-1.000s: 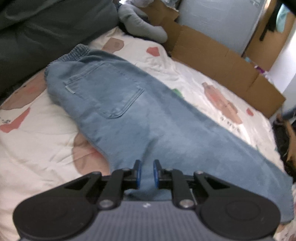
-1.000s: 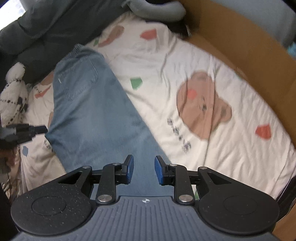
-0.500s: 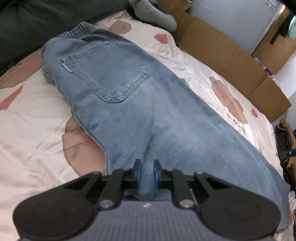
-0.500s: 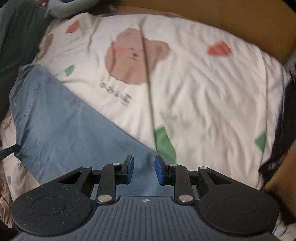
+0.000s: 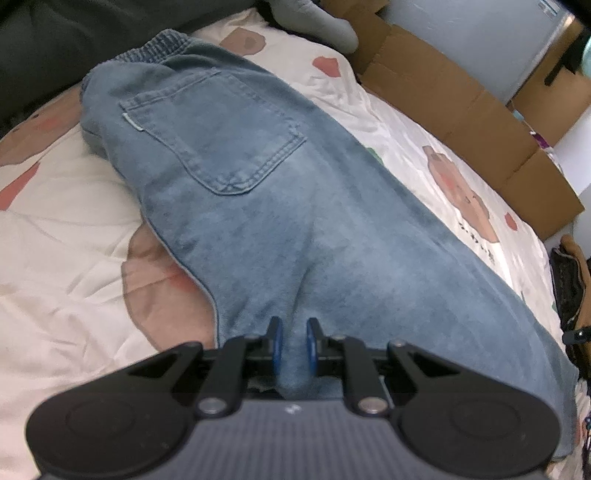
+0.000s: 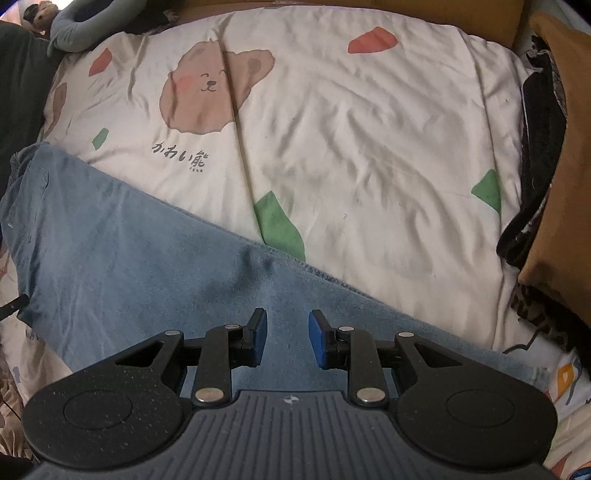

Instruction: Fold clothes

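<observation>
A pair of light blue jeans [image 5: 295, 206] lies folded lengthwise on a cream bedsheet, back pocket up, elastic waistband at the far left. My left gripper [image 5: 294, 341] is shut on a pinched fold of the jeans near the crotch edge. In the right wrist view the jeans' leg [image 6: 147, 258] runs across the lower frame. My right gripper [image 6: 287, 332] is open, with nothing between its fingers, just above the leg near its far edge.
The cream sheet with bear prints [image 6: 332, 129] covers the bed. Cardboard panels [image 5: 461, 99] line the far side. A dark blanket [image 5: 55, 40] and a grey pillow [image 5: 317, 22] lie at the head. Dark clothing [image 6: 539, 155] is piled at the right edge.
My left gripper has moved closer to the jeans' seat while holding the fold. My right gripper has swung right along the leg and come lower over it, still open.
</observation>
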